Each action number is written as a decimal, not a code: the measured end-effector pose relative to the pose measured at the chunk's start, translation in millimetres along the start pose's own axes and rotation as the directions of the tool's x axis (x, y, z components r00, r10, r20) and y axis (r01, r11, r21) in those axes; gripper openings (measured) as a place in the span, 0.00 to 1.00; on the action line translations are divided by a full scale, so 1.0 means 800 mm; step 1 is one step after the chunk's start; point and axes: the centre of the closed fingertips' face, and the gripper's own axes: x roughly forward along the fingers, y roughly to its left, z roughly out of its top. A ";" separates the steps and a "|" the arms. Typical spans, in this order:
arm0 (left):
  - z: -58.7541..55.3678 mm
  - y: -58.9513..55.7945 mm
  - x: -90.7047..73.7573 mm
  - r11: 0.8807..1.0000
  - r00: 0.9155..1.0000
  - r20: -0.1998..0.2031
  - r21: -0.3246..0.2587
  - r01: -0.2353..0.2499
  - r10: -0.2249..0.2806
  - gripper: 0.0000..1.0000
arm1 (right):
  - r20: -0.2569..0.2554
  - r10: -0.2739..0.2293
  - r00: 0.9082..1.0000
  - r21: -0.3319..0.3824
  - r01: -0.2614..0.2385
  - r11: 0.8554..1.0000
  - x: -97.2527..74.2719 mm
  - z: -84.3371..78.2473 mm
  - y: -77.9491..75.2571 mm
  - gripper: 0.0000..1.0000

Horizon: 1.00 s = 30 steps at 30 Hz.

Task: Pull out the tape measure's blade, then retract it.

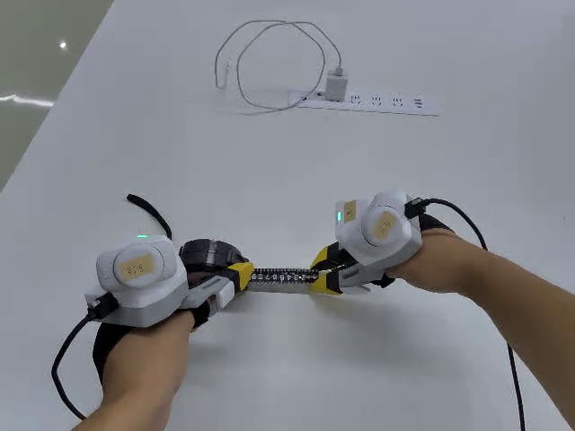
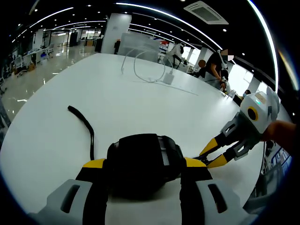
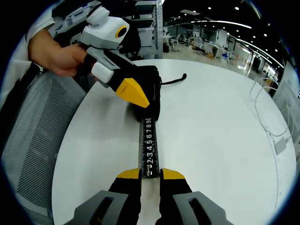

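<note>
Lower centre, the yellow-tipped left tongs (image 2: 144, 164) are clamped on the round black tape measure case (image 1: 208, 256) on the white tabletop (image 1: 269, 377). The dark numbered blade (image 3: 149, 145) is pinched by the right tongs (image 3: 150, 174) and may be whipped back if that pinch is lost.

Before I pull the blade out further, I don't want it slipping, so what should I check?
1. Left gripper clamps the black plastic tape measure case: ok.
2. Right gripper shut on the dark numbered metal blade near its tip: ok.
3. Blade straight, untwisted: ok.
4. White power strip far from the pull path on the white tabletop: ok.
5. Blade lock released: cannot tell.
</note>
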 end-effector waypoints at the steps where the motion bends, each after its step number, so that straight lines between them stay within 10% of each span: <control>1: 0.000 0.000 0.000 1.000 1.000 0.000 0.000 0.000 0.000 0.58 | 0.001 0.001 1.000 0.001 -0.001 1.000 0.001 0.001 0.000 0.10; 30: 0.000 -0.001 -0.001 1.000 1.000 0.001 -0.014 0.003 -0.003 0.58 | 0.053 0.017 0.998 -0.002 -0.017 1.000 0.028 0.036 0.002 0.10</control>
